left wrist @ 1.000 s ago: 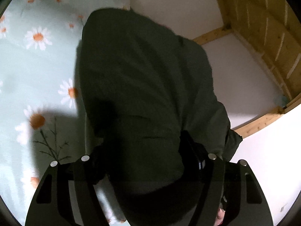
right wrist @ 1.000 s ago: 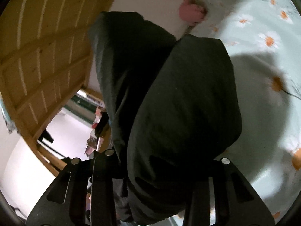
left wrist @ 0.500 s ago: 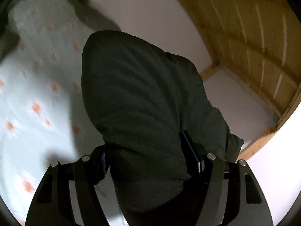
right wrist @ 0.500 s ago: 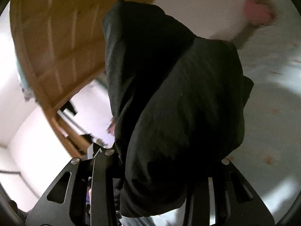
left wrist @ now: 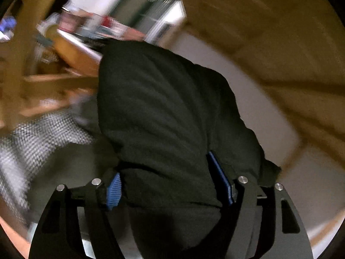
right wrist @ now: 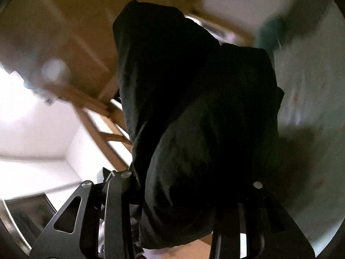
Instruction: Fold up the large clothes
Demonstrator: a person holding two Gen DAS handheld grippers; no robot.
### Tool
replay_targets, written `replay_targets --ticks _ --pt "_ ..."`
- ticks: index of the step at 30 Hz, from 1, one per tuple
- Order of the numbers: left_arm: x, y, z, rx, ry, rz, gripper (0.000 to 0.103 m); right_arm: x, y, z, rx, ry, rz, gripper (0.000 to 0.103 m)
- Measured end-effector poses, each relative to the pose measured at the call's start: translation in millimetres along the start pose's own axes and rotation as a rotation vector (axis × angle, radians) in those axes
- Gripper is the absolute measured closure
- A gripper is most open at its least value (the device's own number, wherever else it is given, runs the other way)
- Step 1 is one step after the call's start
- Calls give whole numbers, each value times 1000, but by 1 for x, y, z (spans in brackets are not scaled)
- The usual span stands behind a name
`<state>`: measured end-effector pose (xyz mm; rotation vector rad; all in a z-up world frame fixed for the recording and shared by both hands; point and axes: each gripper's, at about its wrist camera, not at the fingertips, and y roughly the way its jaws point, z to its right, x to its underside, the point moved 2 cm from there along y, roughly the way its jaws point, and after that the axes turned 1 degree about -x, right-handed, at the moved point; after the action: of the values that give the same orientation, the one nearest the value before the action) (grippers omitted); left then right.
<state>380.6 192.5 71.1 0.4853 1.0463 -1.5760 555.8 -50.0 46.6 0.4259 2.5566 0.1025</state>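
A dark green garment (left wrist: pixel 168 116) fills the middle of the left wrist view, bunched between my left gripper's (left wrist: pixel 170 185) blue-padded fingers (left wrist: pixel 113 188), which are shut on it. The same dark garment (right wrist: pixel 194 112) fills the right wrist view, and my right gripper (right wrist: pixel 189 185) is shut on a thick fold of it. Both grippers hold it lifted in the air, tilted up toward the room. The fingertips are hidden under the cloth.
Wooden slats (left wrist: pixel 269 28) and a wooden ladder (right wrist: pixel 103 118) of a bunk frame are behind the garment. A checked cloth (left wrist: pixel 41 138) lies at the left. The pale flowered bed sheet (right wrist: pixel 306 99) shows blurred at the right. White walls (right wrist: pixel 32 133) lie beyond.
Both grippers have swung upward with the garment; the flowered sheet has left the left wrist view and the wooden frame and room now show, strongly blurred.
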Motion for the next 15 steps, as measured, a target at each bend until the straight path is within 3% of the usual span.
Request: replay_targets --ticks 2,5,7,8,12,14,15 --pt "-3 26 -32 -154 19 -40 32 26 40 42 31 115 0 68" --pt "16 89 -88 -376 46 -201 30 77 77 110 201 216 -39 68" --pt "39 119 -128 -407 11 -272 17 100 84 119 264 148 -37 68" --pt "49 125 -138 -396 0 -254 15 105 86 115 287 102 -39 68" --pt "44 129 -143 -418 19 -231 13 108 99 99 364 7 -40 65" --pt "31 127 -140 -470 75 -238 13 104 95 96 380 17 -54 54" --pt "25 121 -132 -516 141 -221 13 102 87 92 400 5 -70 32"
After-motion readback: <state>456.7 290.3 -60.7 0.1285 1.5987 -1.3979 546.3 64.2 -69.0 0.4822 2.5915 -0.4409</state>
